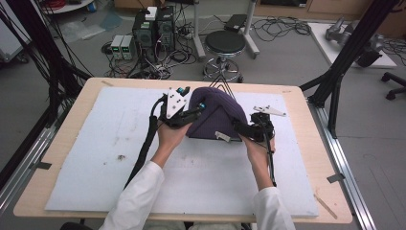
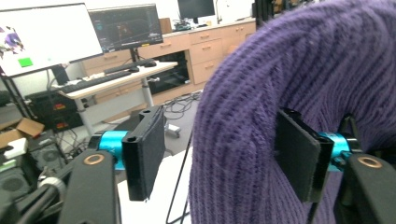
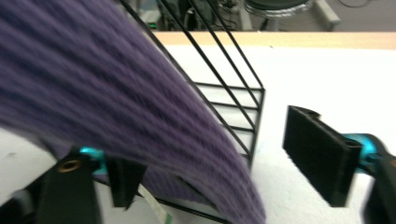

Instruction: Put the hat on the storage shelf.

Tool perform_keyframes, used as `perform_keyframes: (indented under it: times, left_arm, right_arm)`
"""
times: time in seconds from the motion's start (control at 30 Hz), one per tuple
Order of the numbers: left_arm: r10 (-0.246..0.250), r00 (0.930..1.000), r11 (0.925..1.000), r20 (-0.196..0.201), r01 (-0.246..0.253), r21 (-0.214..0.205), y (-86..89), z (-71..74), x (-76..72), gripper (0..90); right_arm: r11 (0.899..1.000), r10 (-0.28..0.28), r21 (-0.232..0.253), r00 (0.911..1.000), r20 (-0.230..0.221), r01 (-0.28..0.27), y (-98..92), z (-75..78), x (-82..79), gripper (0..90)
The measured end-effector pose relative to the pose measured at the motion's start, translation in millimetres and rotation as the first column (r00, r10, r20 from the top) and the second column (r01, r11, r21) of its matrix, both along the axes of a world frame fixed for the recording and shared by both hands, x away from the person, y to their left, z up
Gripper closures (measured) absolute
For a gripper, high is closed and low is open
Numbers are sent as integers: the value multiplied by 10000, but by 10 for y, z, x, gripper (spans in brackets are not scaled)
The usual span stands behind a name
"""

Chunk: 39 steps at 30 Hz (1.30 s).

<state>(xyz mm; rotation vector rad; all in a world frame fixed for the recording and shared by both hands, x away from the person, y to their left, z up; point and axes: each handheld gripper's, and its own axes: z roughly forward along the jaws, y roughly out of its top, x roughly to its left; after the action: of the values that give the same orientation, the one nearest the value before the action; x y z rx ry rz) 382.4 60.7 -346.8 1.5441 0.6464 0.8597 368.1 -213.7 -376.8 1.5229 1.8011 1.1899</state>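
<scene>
White padding (image 1: 119, 158) covers the wooden table in the high view, where a purple knit hat (image 1: 215, 112) sits draped over a black wire rack (image 1: 221, 86) at the centre, apparently already placed. Left gripper view: the left gripper (image 2: 224, 154) stands wide, hat fabric loose between its pads. Right gripper view: the right gripper (image 3: 224, 163) stands wide too, so only withdrawing seems left.

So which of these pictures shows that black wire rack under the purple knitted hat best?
The right gripper view: the wire rack shows its slanted bars and rungs beside the purple hat. In the high view only thin wires poke above the hat. The left gripper view shows just one thin wire.
</scene>
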Motion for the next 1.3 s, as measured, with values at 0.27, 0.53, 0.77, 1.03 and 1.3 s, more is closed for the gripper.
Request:
perform_keyframes:
  times: [0.27,0.53,0.77,1.03,1.3]
  left_arm:
    - [-52,9999,9999,149,50,107,126,62,-80,314]
    - [66,9997,9998,222,-62,-169,272,107,-183,308]
    - [295,9991,9990,298,-284,-350,464,140,-263,296]
    - [350,9994,9954,38,-345,-897,745,125,-339,291]
    - [756,9971,9922,103,-742,-1006,1044,61,-442,277]
  right_arm:
    - [9975,264,636,9964,802,-316,-23,118,-103,173]
    - [9977,409,473,9862,1602,-491,25,223,-221,127]
    - [9977,374,480,9806,1923,-475,7,280,-303,121]
    - [9956,450,692,9694,2413,-634,-40,365,-434,119]
    - [9964,385,640,9706,2376,-552,-109,389,-520,115]
